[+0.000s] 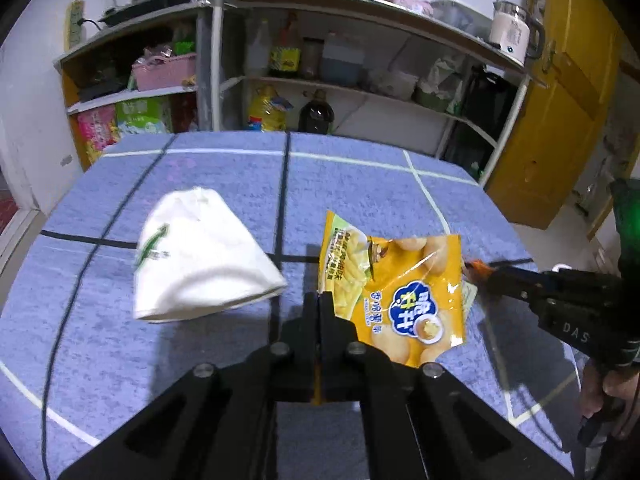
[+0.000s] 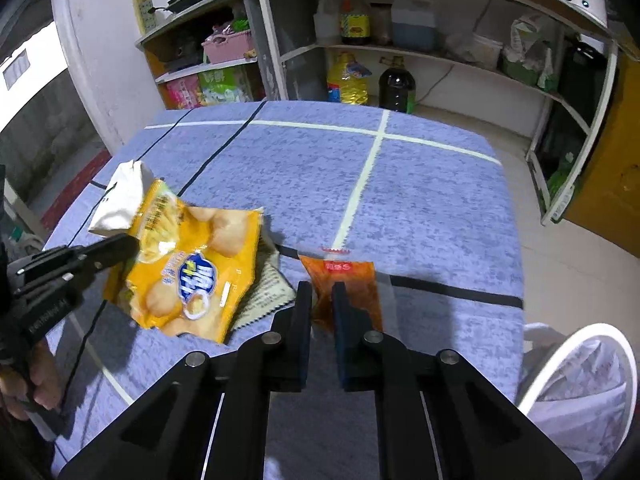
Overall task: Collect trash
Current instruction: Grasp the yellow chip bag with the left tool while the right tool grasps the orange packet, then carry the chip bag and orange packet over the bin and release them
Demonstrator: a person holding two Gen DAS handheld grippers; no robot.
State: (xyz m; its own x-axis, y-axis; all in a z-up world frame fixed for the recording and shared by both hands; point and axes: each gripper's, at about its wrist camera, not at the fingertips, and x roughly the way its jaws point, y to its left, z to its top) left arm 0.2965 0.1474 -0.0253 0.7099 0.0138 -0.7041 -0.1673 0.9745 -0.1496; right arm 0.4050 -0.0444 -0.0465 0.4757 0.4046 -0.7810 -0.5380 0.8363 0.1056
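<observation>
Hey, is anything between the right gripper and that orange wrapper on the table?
Nothing visible. The right hand-held gripper is open, with the orange wrapper showing right between its fingers. The yellow chip bag, pinched by the left hand-held gripper, hangs off to the left, clear of that path.

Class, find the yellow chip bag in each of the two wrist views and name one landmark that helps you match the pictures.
Left wrist view: the yellow chip bag is right of centre, its left edge pinched in the left gripper.
Right wrist view: the yellow chip bag is at lower left, lifted above the table.
Shared landmark: the white paper cup lying on its side beyond the bag.
</observation>
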